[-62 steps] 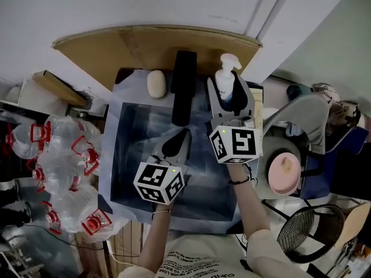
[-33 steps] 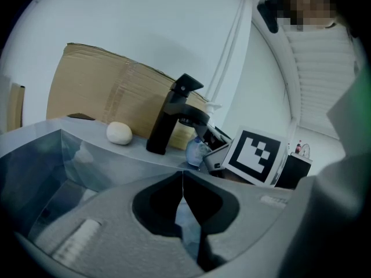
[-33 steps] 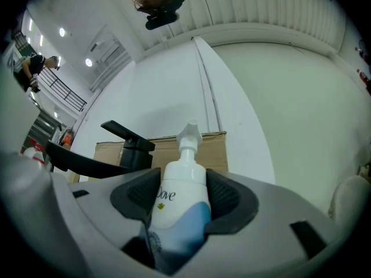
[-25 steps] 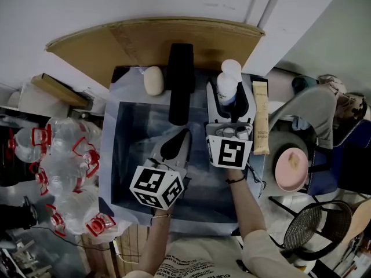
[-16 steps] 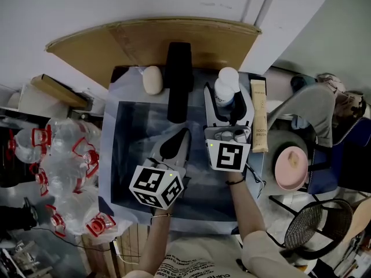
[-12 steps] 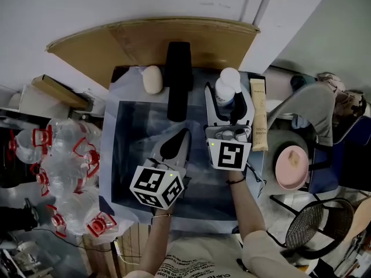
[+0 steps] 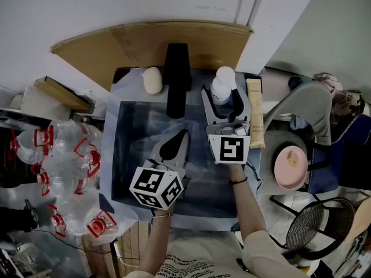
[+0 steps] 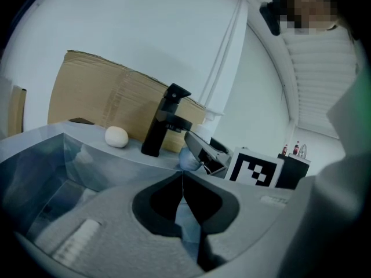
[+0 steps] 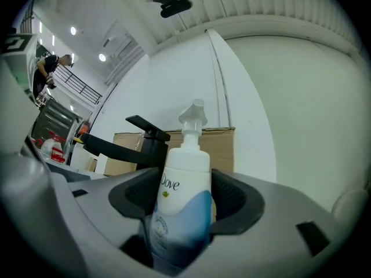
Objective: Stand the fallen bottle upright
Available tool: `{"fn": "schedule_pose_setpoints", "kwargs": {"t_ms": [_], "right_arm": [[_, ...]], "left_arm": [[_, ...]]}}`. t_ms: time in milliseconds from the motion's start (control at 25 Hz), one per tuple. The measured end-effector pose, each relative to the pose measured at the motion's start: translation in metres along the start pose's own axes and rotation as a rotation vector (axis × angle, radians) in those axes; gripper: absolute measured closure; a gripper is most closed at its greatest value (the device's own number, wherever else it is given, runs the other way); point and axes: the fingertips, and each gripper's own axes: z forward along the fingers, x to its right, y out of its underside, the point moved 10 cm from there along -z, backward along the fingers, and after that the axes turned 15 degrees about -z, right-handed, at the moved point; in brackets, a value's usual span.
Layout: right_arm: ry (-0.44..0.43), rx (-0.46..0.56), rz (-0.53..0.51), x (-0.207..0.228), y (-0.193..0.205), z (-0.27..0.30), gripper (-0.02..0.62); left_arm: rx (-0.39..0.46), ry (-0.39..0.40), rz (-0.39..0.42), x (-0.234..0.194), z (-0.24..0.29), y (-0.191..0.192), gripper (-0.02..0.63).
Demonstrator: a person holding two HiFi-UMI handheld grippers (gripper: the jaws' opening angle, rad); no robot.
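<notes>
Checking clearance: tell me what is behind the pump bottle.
Behind the pump bottle stand a black faucet, offset left, and cardboard against the white wall. The bottle covers part of that cardboard.

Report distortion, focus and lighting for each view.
Head view: dim, even light, sharp throughout, the cardboard sheet edge looks bowed by the wide lens. Left gripper view: strong fisheye with black corners, faucet crisp. Right gripper view: same fisheye, pump bottle sharp, ceiling lights glaring at upper left.
</notes>
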Motion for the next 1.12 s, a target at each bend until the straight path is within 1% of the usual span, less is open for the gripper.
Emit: {"fn": "schedule_pose_setpoints", "kwargs": {"t_ms": [160,320,520,640,800,880,1120], "right_arm": [[-0.014,-0.020,0.062,0.006,0.001,-0.005,0.297],[-0.066,-0.003,0.077,0.008,-0.009,-0.011,0.296],[-0.079,0.012,0.060,0.015,-0.025,-0.027,0.296],[-0.069,-0.013,0.086,0.021,-0.029,-0.037,0.302],[-0.090,-0.046,0.102,0.024,-0.038,-0.054,0.370],[-0.102,-0.059,0.104,0.025,-0.043,-0.063,0.430],[-0.152,-0.085,0.109,0.032,-0.056,-0.085,0.511]], "left_arm": [[0.002,0.007,-0.001,0.005,-0.002,0.002,0.581],[0.013,0.017,0.003,0.013,-0.004,0.002,0.581],[0.036,0.029,0.012,0.026,-0.011,0.000,0.581],[0.053,0.035,0.022,0.034,-0.016,-0.002,0.581],[0.073,0.041,0.048,0.045,-0.026,-0.003,0.581],[0.081,0.042,0.064,0.050,-0.031,-0.004,0.581],[0.103,0.042,0.112,0.064,-0.048,-0.005,0.581]]}}
